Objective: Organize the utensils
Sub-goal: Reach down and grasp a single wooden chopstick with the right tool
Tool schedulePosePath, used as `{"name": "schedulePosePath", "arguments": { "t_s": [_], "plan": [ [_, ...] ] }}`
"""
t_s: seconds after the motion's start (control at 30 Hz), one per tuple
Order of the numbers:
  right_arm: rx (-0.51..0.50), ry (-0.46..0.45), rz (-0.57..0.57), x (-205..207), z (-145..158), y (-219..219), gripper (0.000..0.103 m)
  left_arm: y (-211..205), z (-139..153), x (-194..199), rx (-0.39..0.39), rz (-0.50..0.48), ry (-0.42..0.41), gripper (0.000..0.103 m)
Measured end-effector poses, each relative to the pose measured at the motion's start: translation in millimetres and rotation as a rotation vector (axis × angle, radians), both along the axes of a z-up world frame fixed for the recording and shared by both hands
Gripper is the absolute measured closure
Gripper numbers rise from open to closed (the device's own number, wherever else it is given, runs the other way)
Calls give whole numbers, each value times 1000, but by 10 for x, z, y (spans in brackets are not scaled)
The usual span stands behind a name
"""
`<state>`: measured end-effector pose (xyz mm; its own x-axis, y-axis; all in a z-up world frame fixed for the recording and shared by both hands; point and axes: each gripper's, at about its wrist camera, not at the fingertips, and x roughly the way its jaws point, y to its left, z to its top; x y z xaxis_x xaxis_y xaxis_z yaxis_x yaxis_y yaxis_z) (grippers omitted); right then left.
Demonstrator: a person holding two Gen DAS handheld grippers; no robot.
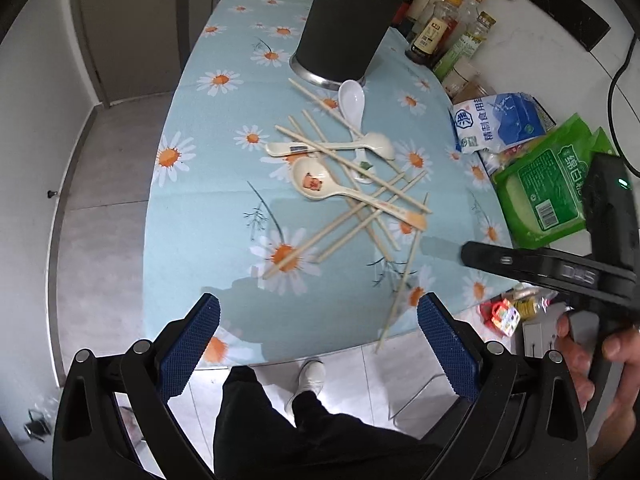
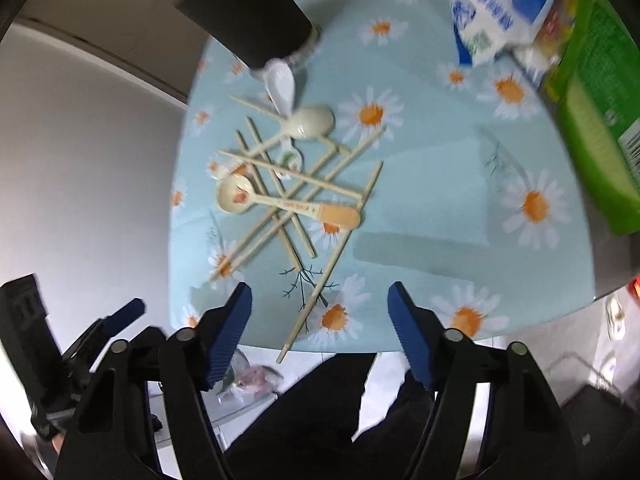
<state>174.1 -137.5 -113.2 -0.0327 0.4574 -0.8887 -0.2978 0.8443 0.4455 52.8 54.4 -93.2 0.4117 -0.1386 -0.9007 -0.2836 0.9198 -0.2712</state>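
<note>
- Left gripper hovering over the near edge of the table, blue pads spread wide, nothing between them.
- Right gripper also above the near edge, jaws apart at a middling width, gripping nothing; one stray chopstick lying on the cloth in the gap, untouched by the pads.
- In the left wrist view, right gripper's black body reaching in from 3 o'clock, a hand wrapped around its handle at 4 o'clock.
- Pile of chopsticks and spoons criss-crossed at centre table, on the daisy-print cloth.
- Cream spoon with a picture in its bowl on top of the heap, handle running off toward 4 o'clock.
- Second cream spoon just above it, bowl to the right; white spoon at 12 o'clock of the pile, close beside the holder's base.
- Dark utensil holder standing upright at 12 o'clock, well beyond the pile.
- Bottles lined up at 1 o'clock, blue-and-white bag at 2 o'clock, green packet at 3 o'clock along the table's right edge.
- Dark trouser legs and a white shoe at 6 o'clock, below the table edge.
- Right wrist view blurred toward the far side.
</note>
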Motion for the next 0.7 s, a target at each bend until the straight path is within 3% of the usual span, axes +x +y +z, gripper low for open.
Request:
{"name": "schedulePosePath", "arguments": {
  "t_s": [0.3, 0.47, 0.7],
  "plan": [
    [-174, 154, -119, 158, -333, 302, 56, 438, -176, -17, -59, -93, 12, 7],
    [-265, 156, -168, 219, -369, 422, 65, 517, -198, 4, -63, -159, -6, 7],
    [-329, 189, -263, 325, -493, 510, 85, 730, -261, 82, -77, -216, -15, 7]
  ]
}}
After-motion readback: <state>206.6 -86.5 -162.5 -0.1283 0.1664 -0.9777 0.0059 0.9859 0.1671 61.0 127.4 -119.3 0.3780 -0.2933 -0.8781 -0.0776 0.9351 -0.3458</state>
